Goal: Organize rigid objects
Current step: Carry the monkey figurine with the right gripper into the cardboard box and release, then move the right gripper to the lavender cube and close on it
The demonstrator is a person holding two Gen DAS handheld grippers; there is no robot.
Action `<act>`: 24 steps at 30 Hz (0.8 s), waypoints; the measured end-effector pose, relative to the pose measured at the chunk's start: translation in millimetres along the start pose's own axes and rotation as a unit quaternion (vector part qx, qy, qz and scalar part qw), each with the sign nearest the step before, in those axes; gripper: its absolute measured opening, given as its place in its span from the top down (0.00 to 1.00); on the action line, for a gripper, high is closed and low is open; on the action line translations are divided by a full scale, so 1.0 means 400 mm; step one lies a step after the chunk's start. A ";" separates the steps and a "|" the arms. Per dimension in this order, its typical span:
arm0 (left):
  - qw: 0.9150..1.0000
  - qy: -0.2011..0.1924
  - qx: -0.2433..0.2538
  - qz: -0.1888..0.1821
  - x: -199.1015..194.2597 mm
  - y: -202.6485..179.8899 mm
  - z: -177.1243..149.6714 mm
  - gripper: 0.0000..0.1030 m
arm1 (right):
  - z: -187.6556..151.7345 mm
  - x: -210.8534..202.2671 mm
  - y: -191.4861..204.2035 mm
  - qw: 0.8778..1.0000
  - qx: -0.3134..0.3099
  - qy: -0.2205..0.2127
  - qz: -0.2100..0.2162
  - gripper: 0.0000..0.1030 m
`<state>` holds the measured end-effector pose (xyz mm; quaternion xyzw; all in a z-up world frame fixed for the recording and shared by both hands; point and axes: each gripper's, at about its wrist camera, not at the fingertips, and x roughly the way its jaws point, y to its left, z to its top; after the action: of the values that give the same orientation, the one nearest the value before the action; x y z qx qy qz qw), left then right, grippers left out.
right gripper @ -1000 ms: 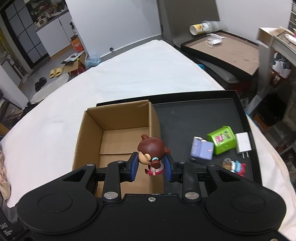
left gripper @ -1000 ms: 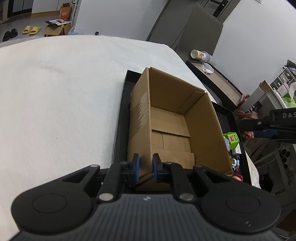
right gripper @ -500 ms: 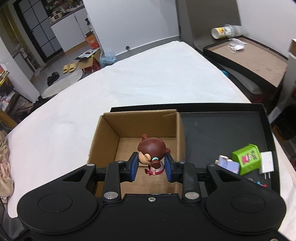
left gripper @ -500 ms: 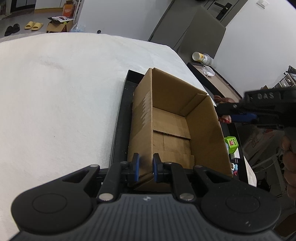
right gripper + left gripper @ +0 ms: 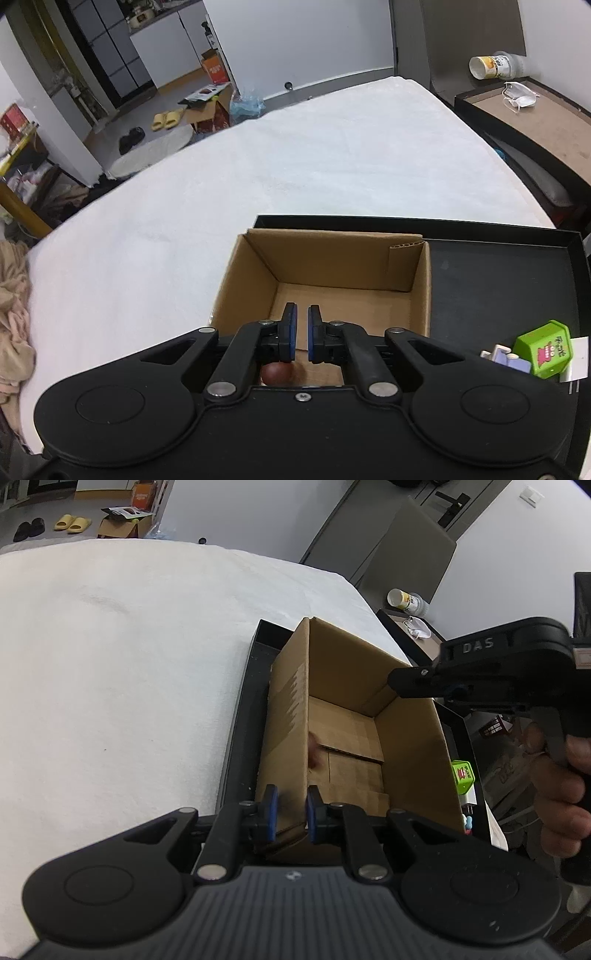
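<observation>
**Figurine Lies in the Box as Right Gripper Hangs Empty Above It**

A brown cardboard box (image 5: 332, 280) stands open at the left end of a black tray (image 5: 498, 280) on a white-covered surface (image 5: 258, 166). The left gripper (image 5: 290, 814) is clamped on the box's near corner, its blue pads pressed to either side of the cardboard wall. The right gripper (image 5: 300, 332) points down over the box, its jaws drawn nearly together with nothing between them. Just beneath it, in the right wrist view, the round brown head of a toy figurine (image 5: 277, 373) shows on the box floor, mostly hidden by the gripper's body. In the left wrist view a blurred reddish-brown shape sits against the box's left inner wall; what it is cannot be told for certain. The same view shows the right gripper's black housing above the box's right wall, with a person's hand (image 5: 561, 797) wrapped round its handle. On the tray to the right of the box sit a green toy block (image 5: 545, 349), a pale purple toy (image 5: 506, 360) touching it, and a white object (image 5: 580, 358) at the frame's edge. A second tray (image 5: 535, 122) bearing a face mask (image 5: 519, 98) stands well apart.
</observation>
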<state>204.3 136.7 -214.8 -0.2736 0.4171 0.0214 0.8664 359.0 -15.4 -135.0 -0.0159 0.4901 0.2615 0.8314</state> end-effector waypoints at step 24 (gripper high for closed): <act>1.000 -0.003 0.003 0.017 0.003 -0.018 0.000 0.86 | -0.048 -0.144 -0.099 0.998 0.056 0.023 0.020 0.60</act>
<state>207.0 130.3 -212.6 -0.2635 0.4191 0.0357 0.8681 339.4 -79.2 -106.8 0.0341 0.5233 0.2494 0.8141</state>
